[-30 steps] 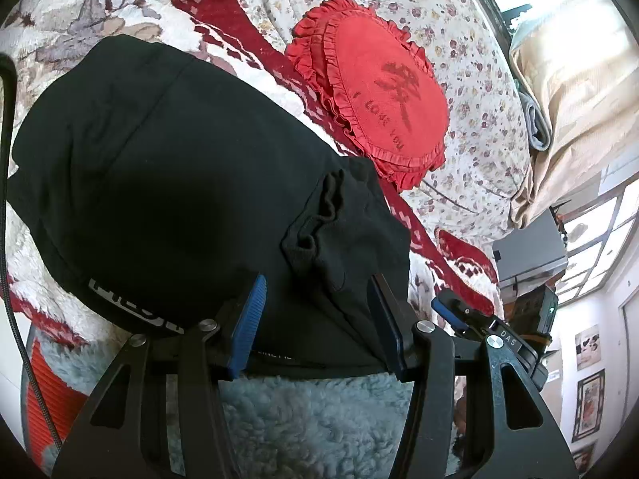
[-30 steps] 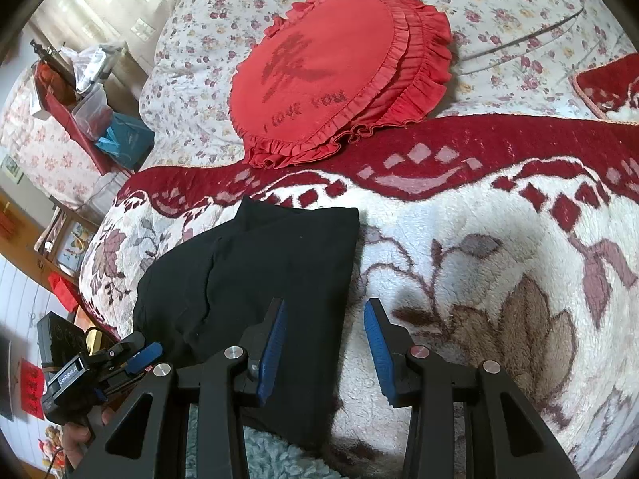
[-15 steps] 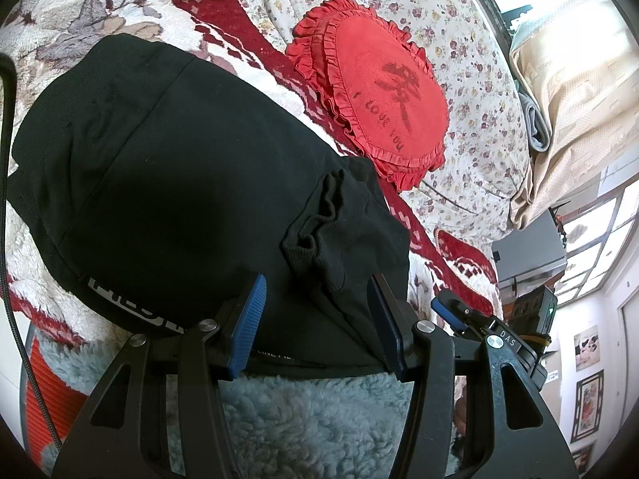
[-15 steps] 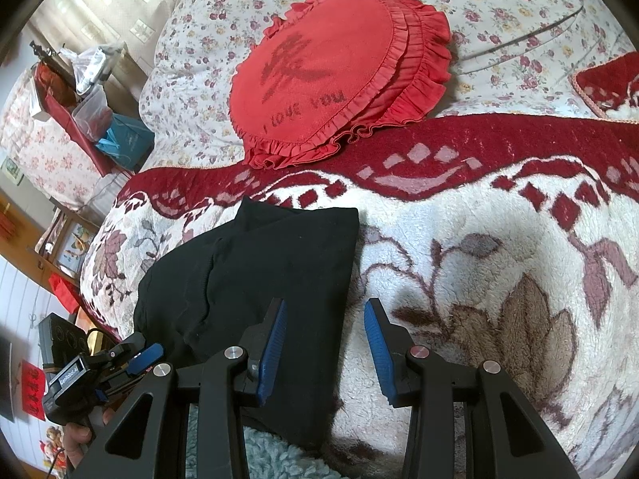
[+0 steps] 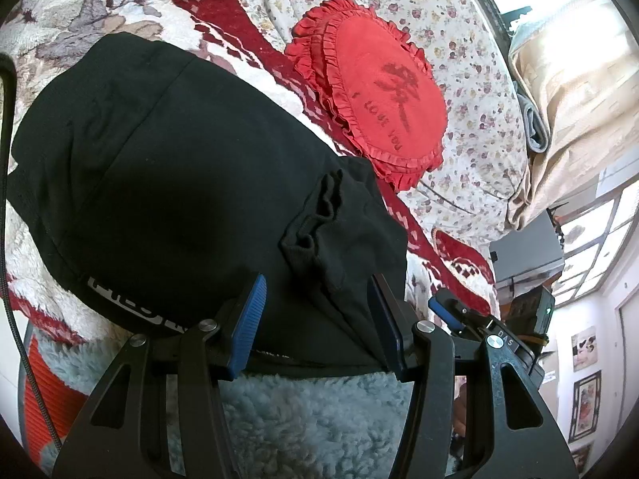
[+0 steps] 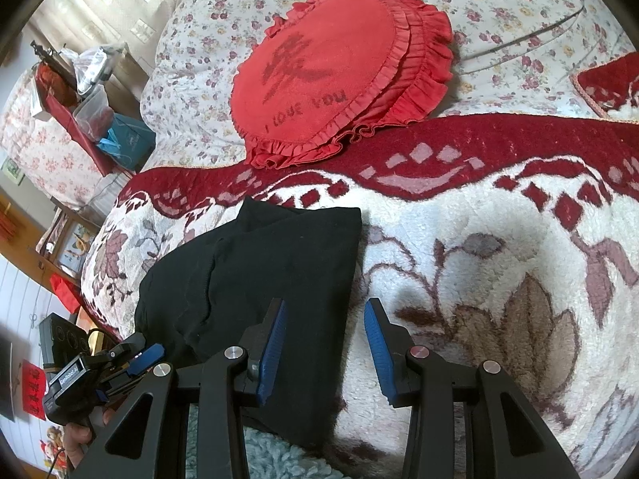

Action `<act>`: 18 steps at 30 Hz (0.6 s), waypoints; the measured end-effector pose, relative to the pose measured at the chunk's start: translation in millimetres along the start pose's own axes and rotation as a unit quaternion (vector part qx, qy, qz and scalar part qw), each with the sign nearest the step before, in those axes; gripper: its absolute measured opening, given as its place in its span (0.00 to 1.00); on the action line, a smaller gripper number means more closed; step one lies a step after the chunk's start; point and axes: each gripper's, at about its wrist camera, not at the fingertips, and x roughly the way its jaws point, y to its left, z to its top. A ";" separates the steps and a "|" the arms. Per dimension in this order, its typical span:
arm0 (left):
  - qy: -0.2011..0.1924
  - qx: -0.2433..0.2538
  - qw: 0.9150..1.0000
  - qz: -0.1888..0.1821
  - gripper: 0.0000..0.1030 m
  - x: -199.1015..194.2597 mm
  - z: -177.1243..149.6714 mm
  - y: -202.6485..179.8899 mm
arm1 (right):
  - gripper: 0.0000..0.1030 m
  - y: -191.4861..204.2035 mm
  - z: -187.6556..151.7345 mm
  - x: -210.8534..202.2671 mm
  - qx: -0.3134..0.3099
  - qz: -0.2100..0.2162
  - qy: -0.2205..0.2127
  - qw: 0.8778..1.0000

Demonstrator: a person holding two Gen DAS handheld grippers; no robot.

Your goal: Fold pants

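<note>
On a bed spread with a plush floral blanket (image 6: 499,279), the left gripper (image 5: 319,315) is hovering with its blue pads apart over the near edge of the black pants (image 5: 179,183), pressing on nothing. The jaws are straddling a bunched cuff or hem (image 5: 319,215) that is rumpling up from the otherwise flat bundle, a placement that suggests this loose end is the next bit to be tucked or smoothed. The right gripper (image 6: 325,343) is likewise standing released, its left pad over the pants' right-hand edge and its right pad over bare blanket, so it is bracketing the fold line rather than clamping it. Neither gripper is carrying cloth. The pants are lying near the front edge of the bed as a compact dark stack, white lettering on the waistband (image 5: 131,303) facing the person, whose fleecy pale-blue sleeve or garment (image 5: 311,419) is showing just below. By the look of it the folding is largely done, with only tidying left. Beyond the pants, a red ruffled cushion (image 6: 339,76) is resting well apart on a flowered quilt (image 6: 519,8), clear of the work.
</note>
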 end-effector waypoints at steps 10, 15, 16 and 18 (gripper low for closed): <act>-0.208 0.227 0.938 0.157 0.80 -66.3 -8.1 -72.1 | 0.38 -0.3 -0.4 -4.8 0.011 0.009 -0.006 1.000; -0.179 0.286 0.926 0.171 0.81 -54.6 -21.0 -87.9 | 0.38 -1.6 -0.9 -5.6 0.016 0.011 -0.010 1.000; -0.172 0.284 0.928 0.170 0.81 -51.4 -24.7 -88.6 | 0.38 -1.9 -1.0 -5.7 0.017 0.012 -0.010 1.000; -0.167 0.283 0.930 0.166 0.81 -46.9 -29.5 -88.1 | 0.38 -3.0 -1.3 -5.9 0.019 0.012 -0.010 1.000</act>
